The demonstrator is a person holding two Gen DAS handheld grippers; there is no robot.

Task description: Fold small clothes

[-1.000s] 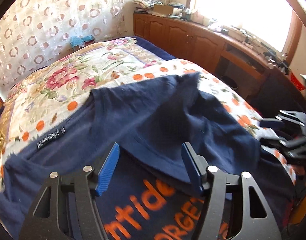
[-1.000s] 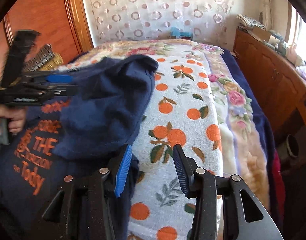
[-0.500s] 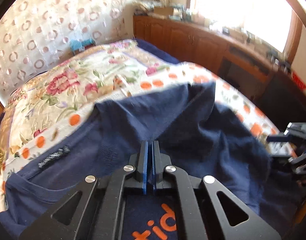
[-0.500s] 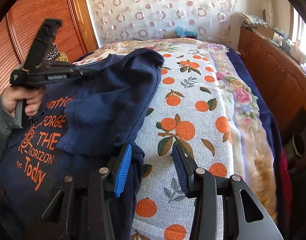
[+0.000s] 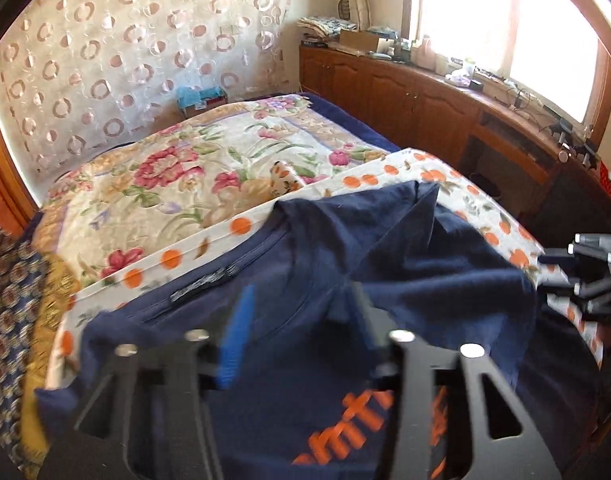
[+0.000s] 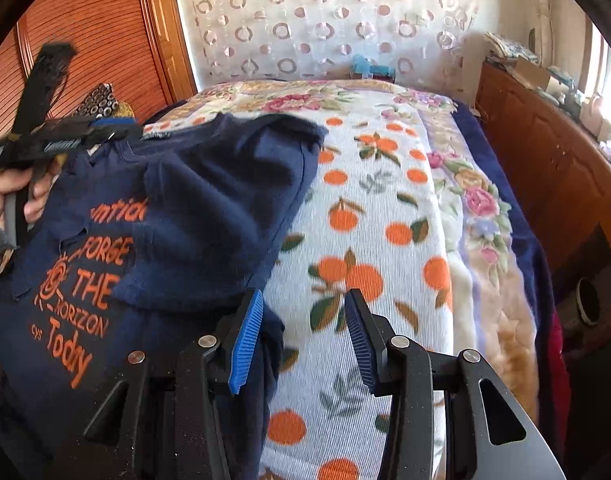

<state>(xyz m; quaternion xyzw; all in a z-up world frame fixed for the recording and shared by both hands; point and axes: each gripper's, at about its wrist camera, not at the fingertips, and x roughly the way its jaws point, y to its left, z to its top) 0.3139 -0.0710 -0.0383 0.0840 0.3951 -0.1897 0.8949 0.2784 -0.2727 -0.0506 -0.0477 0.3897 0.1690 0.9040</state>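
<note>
The shirt (image 6: 209,216) lies left of the right claw (image 6: 301,340), open and empty; the left claw (image 5: 301,336), opening and empty, hangs over the shirt's collar.

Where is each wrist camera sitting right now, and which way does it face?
Left wrist: behind the opening left gripper, nothing between its jaws, looking over the navy T-shirt toward the window; right gripper at the right edge.
Right wrist: behind the open right gripper, facing the curtain; left gripper and hand show.
Shared: T-shirt, orange-print blanket, both grippers.
</note>
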